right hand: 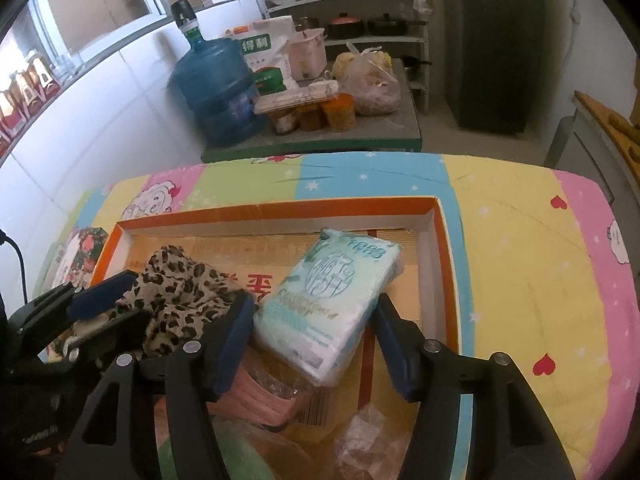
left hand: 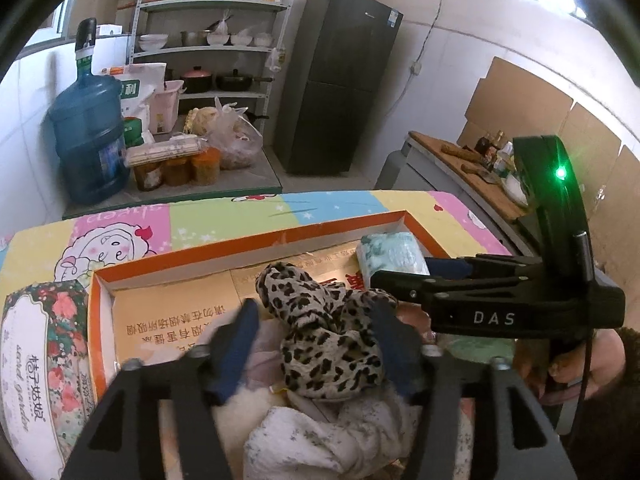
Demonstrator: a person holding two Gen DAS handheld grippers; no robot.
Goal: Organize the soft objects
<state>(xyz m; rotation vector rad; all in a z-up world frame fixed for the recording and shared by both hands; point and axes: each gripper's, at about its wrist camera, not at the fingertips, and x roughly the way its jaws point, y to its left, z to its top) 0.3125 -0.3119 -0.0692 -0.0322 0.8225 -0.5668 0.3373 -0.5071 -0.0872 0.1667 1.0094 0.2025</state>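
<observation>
Nearest the left camera, a crumpled pale floral cloth (left hand: 320, 440) lies heaped at the near end of the shallow orange-rimmed cardboard box (left hand: 248, 236), and on top of that heap sits the leopard-print fabric scarf (left hand: 320, 320). Both blue-padded fingers of the left hand-held gripper (left hand: 316, 348) stand spread to either side of the scarf; whether the pads touch it I cannot tell, but they are not squeezing it. Further toward the far right corner of the box rests a soft mint-green plastic pack of tissues (right hand: 332, 300), tilted, its near end propped on a pink folded item (right hand: 272, 404) and crinkly clear wrapping (right hand: 368, 440) that lie in the box. On this side the right hand-held gripper (right hand: 316, 344) has its jaws open around the near end of the pack, the pads just beside its sides without pinching it. Seen from the left camera, that right tool is black, shows a green light, and is held by a person's hand (left hand: 576, 364) at the right edge of the box. Outside the box's left wall, a round floral-printed tin (left hand: 44, 360) stands on the tabletop (right hand: 520, 240), which is covered with a pastel cartoon-patterned sheet.
</observation>
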